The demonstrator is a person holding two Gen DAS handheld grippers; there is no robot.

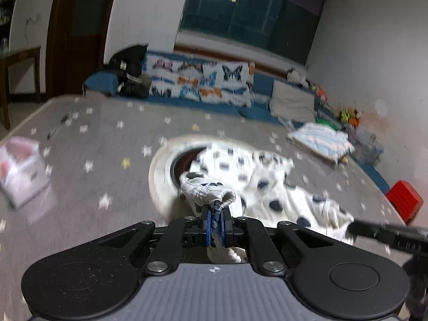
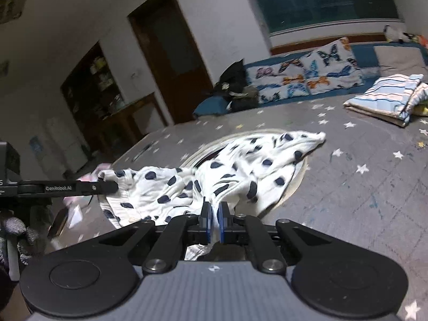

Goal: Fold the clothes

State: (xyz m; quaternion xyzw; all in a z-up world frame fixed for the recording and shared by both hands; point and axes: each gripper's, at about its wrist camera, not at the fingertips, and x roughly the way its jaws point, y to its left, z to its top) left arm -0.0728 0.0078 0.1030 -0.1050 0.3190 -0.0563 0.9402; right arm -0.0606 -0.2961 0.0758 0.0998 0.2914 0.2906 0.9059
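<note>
A white garment with dark blue dots [image 1: 267, 182] hangs stretched between my two grippers, above a round basket [image 1: 160, 176] on the grey star-patterned mat. My left gripper [image 1: 216, 208] is shut on a bunched edge of the garment. It also shows in the right wrist view [image 2: 107, 184], at the garment's left end. My right gripper [image 2: 213, 211] is shut on another fold of the garment [image 2: 240, 165]. Its fingers show at the right edge of the left wrist view [image 1: 379, 232]. The garment's far end drapes over the basket rim [image 2: 297, 184].
A folded striped cloth pile [image 2: 388, 99] lies on the mat at the far right. A white box [image 1: 21, 171] sits at the left. A red box [image 1: 404, 200] stands at the right. Butterfly-print cushions [image 1: 203, 80] line the far wall.
</note>
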